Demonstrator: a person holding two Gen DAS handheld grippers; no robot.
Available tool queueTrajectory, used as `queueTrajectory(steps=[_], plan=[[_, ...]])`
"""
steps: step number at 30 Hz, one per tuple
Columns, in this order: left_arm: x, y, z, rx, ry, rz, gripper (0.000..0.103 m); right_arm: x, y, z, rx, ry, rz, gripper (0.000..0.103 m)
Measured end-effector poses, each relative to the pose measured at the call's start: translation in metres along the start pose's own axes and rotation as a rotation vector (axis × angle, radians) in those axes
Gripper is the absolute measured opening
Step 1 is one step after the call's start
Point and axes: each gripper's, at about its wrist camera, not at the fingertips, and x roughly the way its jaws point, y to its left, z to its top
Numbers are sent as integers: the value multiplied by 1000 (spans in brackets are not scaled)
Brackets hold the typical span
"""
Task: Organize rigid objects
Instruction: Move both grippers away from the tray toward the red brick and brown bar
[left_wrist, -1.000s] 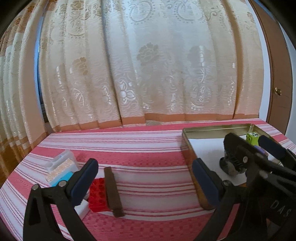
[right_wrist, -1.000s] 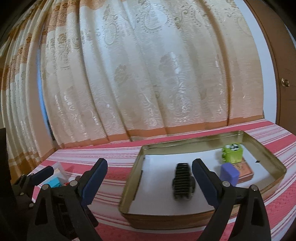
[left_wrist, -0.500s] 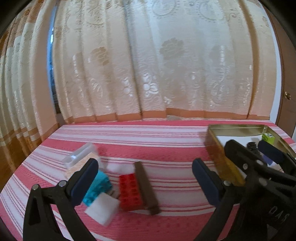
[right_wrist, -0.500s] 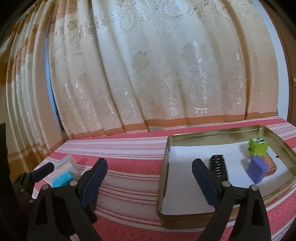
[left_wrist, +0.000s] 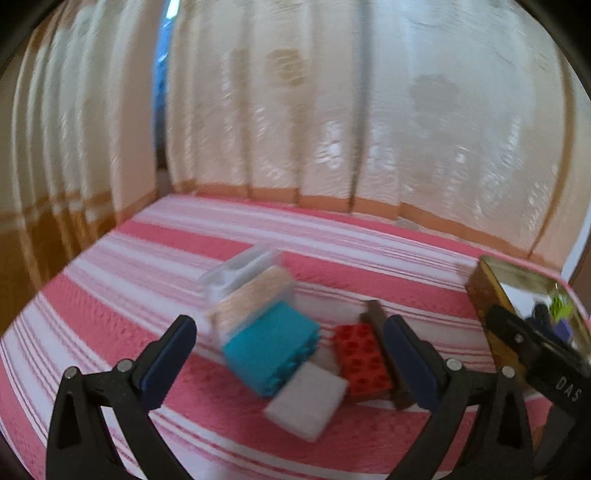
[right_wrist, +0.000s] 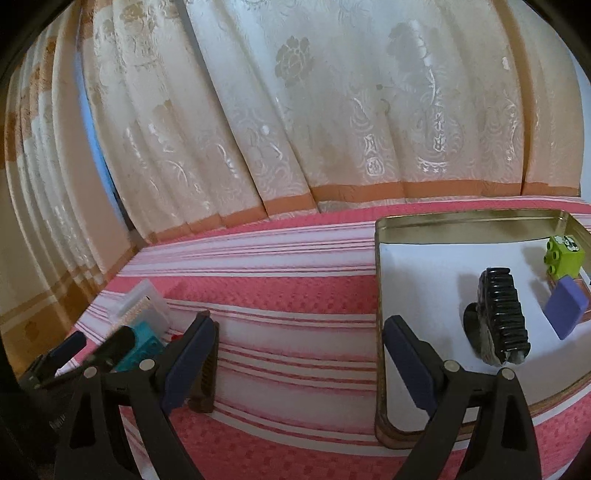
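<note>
My left gripper (left_wrist: 288, 354) is open and empty, just in front of a loose pile on the striped cloth: a teal brick (left_wrist: 271, 349), a white block (left_wrist: 308, 404), a red brick (left_wrist: 360, 358), a brown bar (left_wrist: 388, 354) and a clear plastic box (left_wrist: 247, 284). My right gripper (right_wrist: 299, 362) is open and empty, over the cloth beside the gold tin tray (right_wrist: 378, 288). In the tray lie a black hair claw (right_wrist: 500, 317), a purple block (right_wrist: 565, 306) and a green brick (right_wrist: 565, 254).
The table carries a pink and white striped cloth (right_wrist: 288, 295). A cream curtain (left_wrist: 332, 110) hangs close behind it. The tray also shows at the right edge of the left wrist view (left_wrist: 484, 291), with the right gripper in front of it.
My left gripper has swung left and closer to the pile, which now sits between its fingers. My right gripper has moved left, so the tray lies further right. Both stayed open.
</note>
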Motion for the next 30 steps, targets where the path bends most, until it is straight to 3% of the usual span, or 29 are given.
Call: queueTrajectory(steps=[8, 13, 16, 18, 21, 26, 27, 30], plan=[[6, 44, -3, -173, 28, 54, 102, 1, 5, -1, -33, 17, -25, 95], [3, 44, -3, -171, 12, 70, 103, -2, 8, -4, -58, 19, -48, 94], [1, 43, -2, -168, 2, 75, 103, -19, 19, -5, -114, -65, -81, 94], [1, 44, -2, -171, 1, 85, 102, -28, 32, -6, -173, -107, -40, 94], [2, 45, -2, -176, 4, 89, 102, -14, 56, -13, -261, -28, 50, 93], [2, 47, -2, -181, 8, 91, 102, 18, 73, -14, -277, 128, 104, 63], [3, 47, -2, -180, 9, 90, 102, 21, 75, -15, -283, 147, 100, 49], [2, 47, -2, -174, 9, 90, 102, 33, 74, -16, -282, 210, 98, 43]])
